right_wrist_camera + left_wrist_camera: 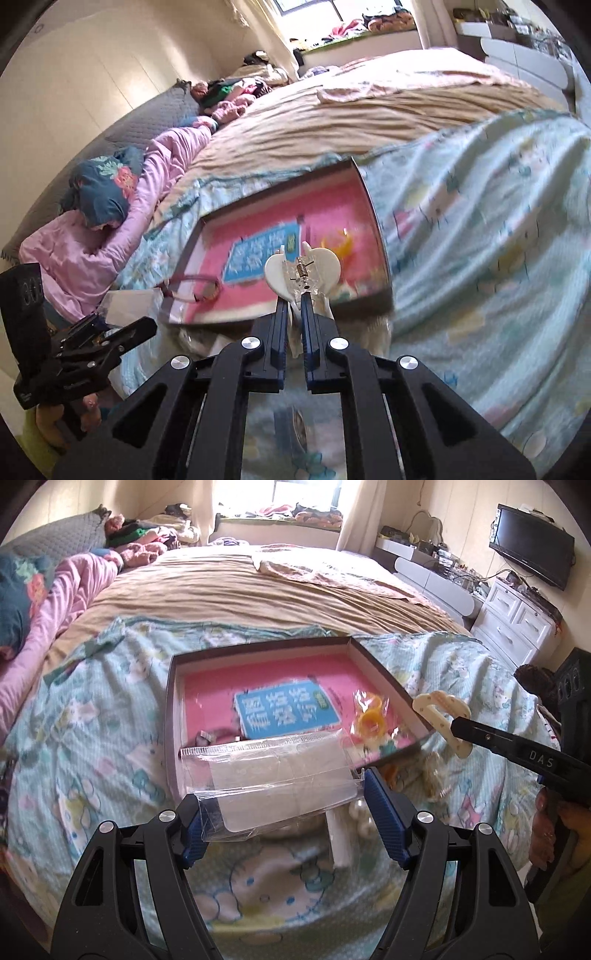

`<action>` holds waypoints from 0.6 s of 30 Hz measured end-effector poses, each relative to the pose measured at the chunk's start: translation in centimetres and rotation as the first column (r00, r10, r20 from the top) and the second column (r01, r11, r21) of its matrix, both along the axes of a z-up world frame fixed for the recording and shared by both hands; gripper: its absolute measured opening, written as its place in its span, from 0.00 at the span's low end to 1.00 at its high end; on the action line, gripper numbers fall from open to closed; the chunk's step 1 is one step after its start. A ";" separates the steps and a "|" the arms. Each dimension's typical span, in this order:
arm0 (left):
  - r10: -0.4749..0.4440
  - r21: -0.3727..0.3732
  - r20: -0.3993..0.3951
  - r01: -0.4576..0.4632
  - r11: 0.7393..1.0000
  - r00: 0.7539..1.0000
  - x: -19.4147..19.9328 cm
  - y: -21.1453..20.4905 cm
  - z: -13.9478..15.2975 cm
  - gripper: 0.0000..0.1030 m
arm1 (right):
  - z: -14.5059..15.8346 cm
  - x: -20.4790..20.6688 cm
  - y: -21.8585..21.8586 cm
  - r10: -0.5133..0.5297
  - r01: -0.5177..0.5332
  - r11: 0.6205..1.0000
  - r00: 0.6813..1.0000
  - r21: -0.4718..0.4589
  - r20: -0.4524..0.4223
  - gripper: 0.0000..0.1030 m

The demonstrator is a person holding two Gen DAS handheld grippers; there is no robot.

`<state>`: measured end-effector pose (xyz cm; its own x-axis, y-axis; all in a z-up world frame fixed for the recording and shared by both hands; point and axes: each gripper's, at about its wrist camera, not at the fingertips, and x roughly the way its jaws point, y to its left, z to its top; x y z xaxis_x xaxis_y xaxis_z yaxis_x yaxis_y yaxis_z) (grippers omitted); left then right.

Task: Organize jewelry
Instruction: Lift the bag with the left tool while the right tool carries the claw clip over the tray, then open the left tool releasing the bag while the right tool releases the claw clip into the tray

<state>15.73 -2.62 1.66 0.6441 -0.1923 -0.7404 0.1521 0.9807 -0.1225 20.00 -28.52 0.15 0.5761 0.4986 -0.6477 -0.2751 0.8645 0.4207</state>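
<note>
My left gripper (284, 794) is shut on a clear plastic pouch (280, 771), which spans the gap between its blue pads just above the near edge of a shallow box (258, 646). The box has a pink floor with a blue label. In it lie an orange ring in a clear packet (369, 720) and a thin pink band (199, 291). My right gripper (294, 299) is shut on a cream heart-shaped hair clip (303, 269), held above the box's near right corner. The left wrist view shows that clip (443, 716) at the right gripper's tip (458, 727).
The box rests on a pale blue cartoon-print blanket (92, 757) covering the bed. White pearls (360, 812) and a white strip (340, 842) lie under the pouch, gold-coloured pieces (434, 779) to their right. Beyond are a tan sheet (240, 590), a pink quilt (92, 240), and a white dresser (517, 620).
</note>
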 end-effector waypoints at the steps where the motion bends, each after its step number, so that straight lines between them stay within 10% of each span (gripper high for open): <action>1: -0.001 0.003 0.000 0.001 1.000 1.000 0.4 -0.1 0.1 0.64 | 0.3 0.4 0.1 0.005 -0.005 1.000 1.000 -0.001 0.009 0.06; 18: 0.022 0.050 -0.032 -0.020 0.999 0.999 6.4 -1.0 -1.1 0.64 | 0.9 6.5 1.5 0.037 -0.034 0.998 0.998 -0.051 0.051 0.06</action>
